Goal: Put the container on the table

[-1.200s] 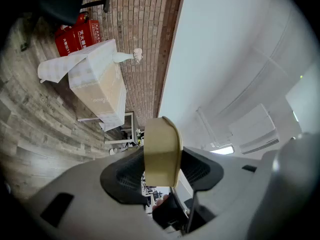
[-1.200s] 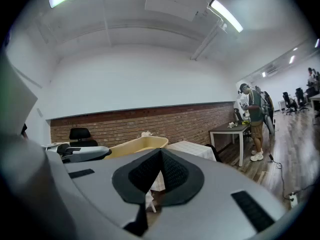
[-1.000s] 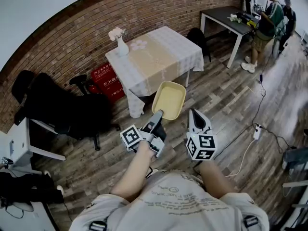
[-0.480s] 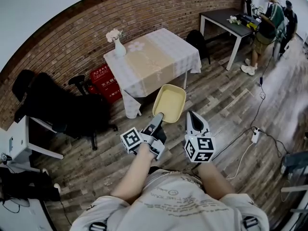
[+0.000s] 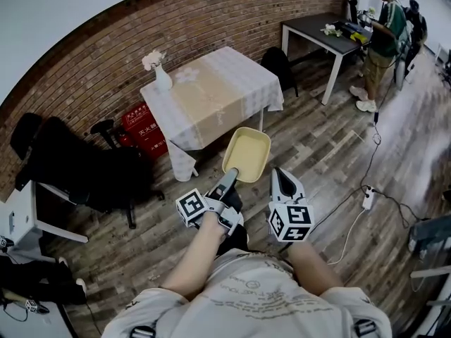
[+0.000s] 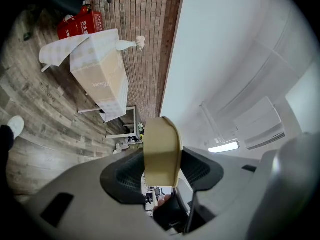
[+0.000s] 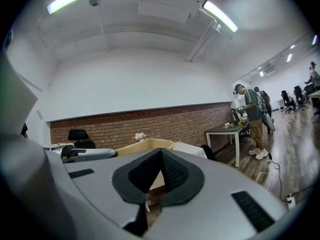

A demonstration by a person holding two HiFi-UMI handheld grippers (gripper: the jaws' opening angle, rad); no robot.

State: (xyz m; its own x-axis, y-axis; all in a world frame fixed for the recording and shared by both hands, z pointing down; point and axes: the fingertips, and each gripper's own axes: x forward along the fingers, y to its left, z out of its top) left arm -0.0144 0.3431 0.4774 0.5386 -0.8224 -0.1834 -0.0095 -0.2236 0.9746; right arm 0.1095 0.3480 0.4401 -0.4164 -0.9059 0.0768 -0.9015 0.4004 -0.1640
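Observation:
A pale yellow, shallow rectangular container (image 5: 247, 153) hangs in the air above the wooden floor. My left gripper (image 5: 230, 177) is shut on its near rim. In the left gripper view that rim (image 6: 161, 151) stands edge-on, pressed between the two dark pads. My right gripper (image 5: 280, 177) is shut and empty, just to the right of the container and apart from it. Its view shows the container (image 7: 144, 145) beyond the closed jaws. The table (image 5: 211, 90), under a white and beige cloth, stands ahead by the brick wall.
A white vase (image 5: 159, 74) with flowers stands at the table's far left corner. Red boxes (image 5: 144, 127) and a black office chair (image 5: 84, 164) sit left of the table. A dark table (image 5: 317, 28) and a person (image 5: 384, 30) are at the far right. A power strip (image 5: 366, 196) and cable lie on the floor.
Both grippers have moved on with the container still in the left one. The table and vase have slid left in the head view. Neither gripper's jaws have changed.

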